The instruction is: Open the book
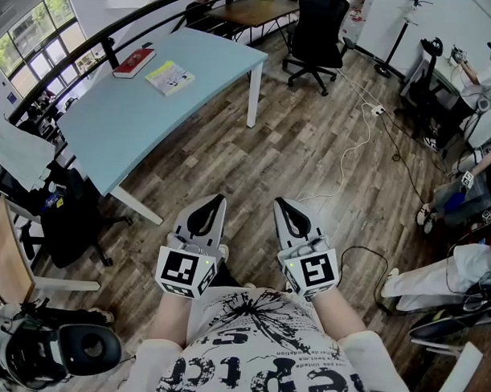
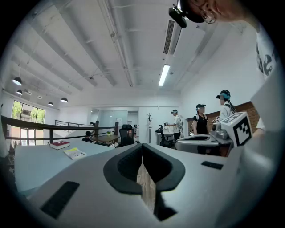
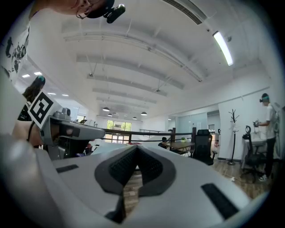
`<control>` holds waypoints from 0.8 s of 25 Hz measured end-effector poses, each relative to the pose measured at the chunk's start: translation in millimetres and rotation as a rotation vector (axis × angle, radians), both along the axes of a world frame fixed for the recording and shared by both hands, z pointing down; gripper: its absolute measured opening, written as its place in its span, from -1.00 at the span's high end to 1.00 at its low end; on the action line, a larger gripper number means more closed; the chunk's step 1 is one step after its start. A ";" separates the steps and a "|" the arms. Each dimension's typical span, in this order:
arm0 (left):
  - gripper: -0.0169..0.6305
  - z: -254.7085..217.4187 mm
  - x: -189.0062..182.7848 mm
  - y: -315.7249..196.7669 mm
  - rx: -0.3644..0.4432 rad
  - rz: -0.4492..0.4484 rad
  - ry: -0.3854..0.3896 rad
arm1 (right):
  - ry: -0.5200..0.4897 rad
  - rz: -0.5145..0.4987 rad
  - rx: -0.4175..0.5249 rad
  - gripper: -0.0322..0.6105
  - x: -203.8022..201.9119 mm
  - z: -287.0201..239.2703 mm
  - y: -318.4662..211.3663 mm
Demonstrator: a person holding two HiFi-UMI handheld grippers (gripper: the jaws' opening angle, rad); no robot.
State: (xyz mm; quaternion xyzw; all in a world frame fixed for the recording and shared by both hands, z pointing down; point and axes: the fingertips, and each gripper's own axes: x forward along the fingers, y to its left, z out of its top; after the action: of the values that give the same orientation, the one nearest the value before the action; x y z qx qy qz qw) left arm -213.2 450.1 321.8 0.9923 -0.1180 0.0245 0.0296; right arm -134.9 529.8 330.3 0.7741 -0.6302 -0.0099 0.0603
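My left tongs point(image 1: 216, 203) are shut, jaws together at the tip with nothing between them, and my right tongs point(image 1: 282, 205) are closed and empty too. I hold both level in front of my chest, side by side with a gap between them, over the wood floor point(image 1: 311, 153). The books lie well away from both tongs, up and to the left in the head view, on a pale blue table point(image 1: 135, 123). A yellow book point(image 1: 170, 78) lies flat and closed nearer me, and a red book point(image 1: 134, 63) lies closed just beyond it, towards the table's far edge. My left tongs are the nearer pair. A black chair point(image 1: 315, 33) stands past the table's right end
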 end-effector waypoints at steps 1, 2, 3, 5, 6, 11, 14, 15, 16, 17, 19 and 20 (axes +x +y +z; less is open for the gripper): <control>0.89 2.1 -1.1 -2.9 -0.005 -0.002 -0.003 | -0.002 0.001 -0.001 0.87 -0.4 1.1 -1.7; 0.89 4.0 -2.0 -5.5 -0.010 -0.004 -0.006 | -0.004 0.002 -0.002 0.87 -0.8 2.1 -3.3; 0.89 5.4 -2.7 -7.6 -0.013 -0.005 -0.009 | -0.005 0.002 -0.002 0.87 -0.9 2.8 -4.6; 0.89 6.8 -2.6 -10.1 -0.015 -0.006 -0.011 | -0.006 0.001 -0.002 0.87 -0.5 3.5 -6.1; 0.89 7.0 -1.8 -10.7 -0.016 -0.006 -0.010 | -0.007 0.001 -0.002 0.87 0.2 3.7 -6.4; 0.89 8.4 7.7 -10.2 -0.020 0.005 -0.011 | -0.032 0.007 -0.002 0.87 8.2 8.4 -6.5; 0.89 13.0 14.0 -10.9 -0.020 0.016 -0.024 | -0.079 0.026 0.009 0.87 18.9 13.4 -6.6; 0.89 14.6 16.4 -13.5 -0.021 0.018 -0.027 | -0.085 0.033 0.012 0.87 23.2 14.7 -8.5; 0.89 16.3 19.2 -17.3 -0.022 0.020 -0.031 | -0.086 0.040 0.012 0.87 27.3 16.1 -11.4; 0.89 18.0 22.3 -22.0 -0.022 0.021 -0.035 | -0.086 0.045 0.011 0.87 31.3 17.8 -14.9; 0.89 19.7 30.0 -33.9 -0.022 0.020 -0.038 | -0.087 0.057 0.006 0.87 40.3 20.4 -23.7; 0.89 19.6 34.8 -40.9 -0.023 0.019 -0.035 | -0.092 0.066 0.002 0.87 46.4 21.7 -29.2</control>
State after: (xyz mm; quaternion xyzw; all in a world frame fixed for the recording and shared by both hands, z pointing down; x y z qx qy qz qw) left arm -178.4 409.2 341.4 0.9923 -0.1090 0.0437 0.0386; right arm -88.6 500.6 352.0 0.7941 -0.6064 0.0271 0.0308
